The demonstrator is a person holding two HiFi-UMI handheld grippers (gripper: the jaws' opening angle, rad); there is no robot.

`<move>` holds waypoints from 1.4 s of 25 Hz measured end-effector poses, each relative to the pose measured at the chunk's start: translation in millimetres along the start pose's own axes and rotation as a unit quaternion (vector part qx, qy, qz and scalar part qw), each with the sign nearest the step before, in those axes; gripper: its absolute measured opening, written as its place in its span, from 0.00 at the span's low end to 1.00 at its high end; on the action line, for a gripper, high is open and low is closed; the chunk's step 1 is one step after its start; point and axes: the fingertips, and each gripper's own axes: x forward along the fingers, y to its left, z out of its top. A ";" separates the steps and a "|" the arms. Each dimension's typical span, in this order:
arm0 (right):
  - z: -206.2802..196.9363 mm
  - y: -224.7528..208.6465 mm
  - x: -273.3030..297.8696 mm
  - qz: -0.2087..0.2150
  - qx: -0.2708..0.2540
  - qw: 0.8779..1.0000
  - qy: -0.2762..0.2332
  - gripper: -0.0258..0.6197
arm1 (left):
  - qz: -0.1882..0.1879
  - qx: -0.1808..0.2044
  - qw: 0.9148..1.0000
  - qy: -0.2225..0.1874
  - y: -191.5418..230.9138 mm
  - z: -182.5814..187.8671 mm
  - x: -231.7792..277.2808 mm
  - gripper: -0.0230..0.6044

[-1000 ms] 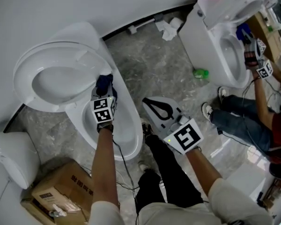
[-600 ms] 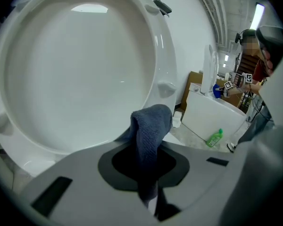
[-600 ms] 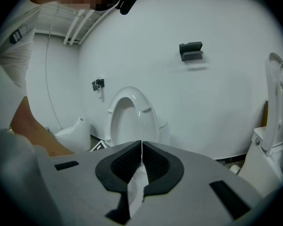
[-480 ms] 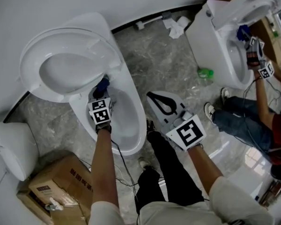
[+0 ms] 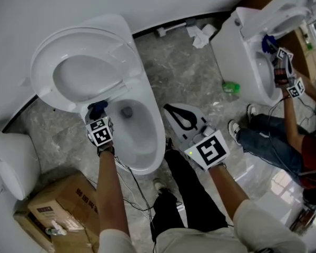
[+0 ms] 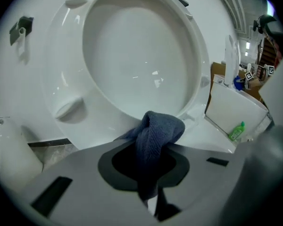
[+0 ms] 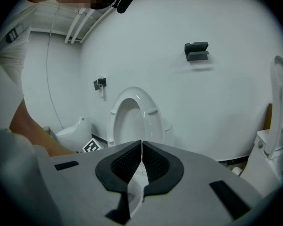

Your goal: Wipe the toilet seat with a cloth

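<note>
Blue woven cloth [image 5: 97, 108] sits pinched in the left gripper [image 5: 98, 116] at the back rim of the toilet bowl [image 5: 150, 141], just below the raised seat [image 5: 50, 70], in the head view. I judge it is placed there to work the hinge end. The right gripper [image 5: 171, 113] hangs off the bowl's right side, apparently parked clear of the wiping.

Left gripper view: jaws clenched on the cloth [image 6: 155, 133], whose bunched end pokes forward toward the seat's underside [image 6: 70, 55] above the bowl.

Right gripper view: jaws pressed together with nothing between them, facing the raised seat [image 7: 132, 117] above the bowl from well apart.
</note>
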 end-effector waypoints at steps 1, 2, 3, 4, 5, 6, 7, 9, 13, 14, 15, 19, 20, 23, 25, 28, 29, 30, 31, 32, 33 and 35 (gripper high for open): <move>0.6 1.2 0.8 0.001 -0.002 1.000 0.000 0.08 | 0.005 0.000 1.000 -0.001 7.0 0.7 -1.9 0.10; 1.4 2.9 1.5 0.002 -0.004 1.000 0.001 0.08 | 0.011 -0.001 1.000 -0.002 13.9 1.7 -4.3 0.10; 2.2 4.9 2.3 0.003 -0.005 1.000 0.002 0.08 | 0.017 -0.003 1.000 -0.003 20.7 2.9 -6.7 0.10; 3.2 6.9 3.2 0.004 -0.006 1.000 0.003 0.08 | 0.022 -0.004 1.000 -0.005 26.9 4.5 -8.9 0.10; 4.6 9.0 4.2 0.006 -0.007 1.000 0.002 0.08 | 0.026 -0.004 1.000 -0.007 32.2 6.2 -10.8 0.10; 6.1 11.1 4.9 0.007 -0.008 1.000 0.001 0.08 | 0.029 -0.003 1.000 -0.009 36.8 7.7 -12.9 0.10; 7.7 13.4 5.2 0.009 -0.008 1.000 0.001 0.08 | 0.032 -0.001 0.999 -0.010 41.1 9.4 -15.6 0.10; 11.9 17.1 6.0 0.011 -0.007 1.000 0.000 0.08 | 0.041 0.000 0.999 -0.017 50.6 15.7 -23.1 0.10; 26.7 23.3 7.3 0.014 -0.010 1.000 0.002 0.08 | 0.053 0.009 0.998 -0.030 66.0 33.6 -43.8 0.10; 31.8 25.4 8.2 0.015 -0.011 1.000 0.002 0.08 | 0.052 0.012 0.998 -0.030 68.7 37.3 -48.2 0.10; 37.4 27.7 8.9 0.017 -0.012 1.000 0.001 0.08 | 0.051 0.015 0.998 -0.029 70.6 40.5 -52.4 0.10; 59.5 34.4 11.5 0.023 -0.018 1.000 -0.002 0.08 | 0.050 0.020 0.998 -0.036 75.9 57.1 -66.3 0.10; 64.4 35.0 11.5 0.023 -0.019 1.000 -0.004 0.08 | 0.051 0.018 0.998 -0.039 77.9 61.0 -69.2 0.10; 74.6 35.6 9.8 0.022 -0.021 1.000 -0.006 0.08 | 0.058 0.008 0.997 -0.048 86.5 72.5 -77.6 0.10; 79.5 36.2 8.4 0.021 -0.023 1.000 -0.006 0.08 | 0.065 0.007 0.996 -0.057 93.2 82.5 -82.5 0.10; 84.8 38.5 6.3 0.019 -0.026 0.999 -0.005 0.08 | 0.073 0.001 0.995 -0.071 103.7 97.9 -89.1 0.10; 85.8 39.4 6.1 0.019 -0.026 0.999 -0.005 0.08 | 0.074 -0.001 0.994 -0.077 106.1 103.2 -91.1 0.10; 86.7 40.6 6.3 0.018 -0.027 0.999 -0.006 0.08 | 0.073 -0.001 0.994 -0.082 107.8 108.4 -93.5 0.10; 87.8 42.2 6.9 0.018 -0.026 0.999 -0.006 0.08 | 0.071 0.000 0.994 -0.087 108.8 113.7 -96.7 0.10; 89.2 44.0 7.8 0.018 -0.026 1.000 -0.006 0.08 | 0.069 0.001 0.993 -0.091 109.8 119.4 -100.3 0.10; 91.3 45.7 9.0 0.018 -0.026 0.999 -0.006 0.08 | 0.068 0.002 0.993 -0.097 110.9 125.6 -103.8 0.10; 96.0 48.8 11.1 0.020 -0.028 0.999 -0.008 0.08 | 0.066 0.004 0.992 -0.111 112.8 137.8 -111.0 0.10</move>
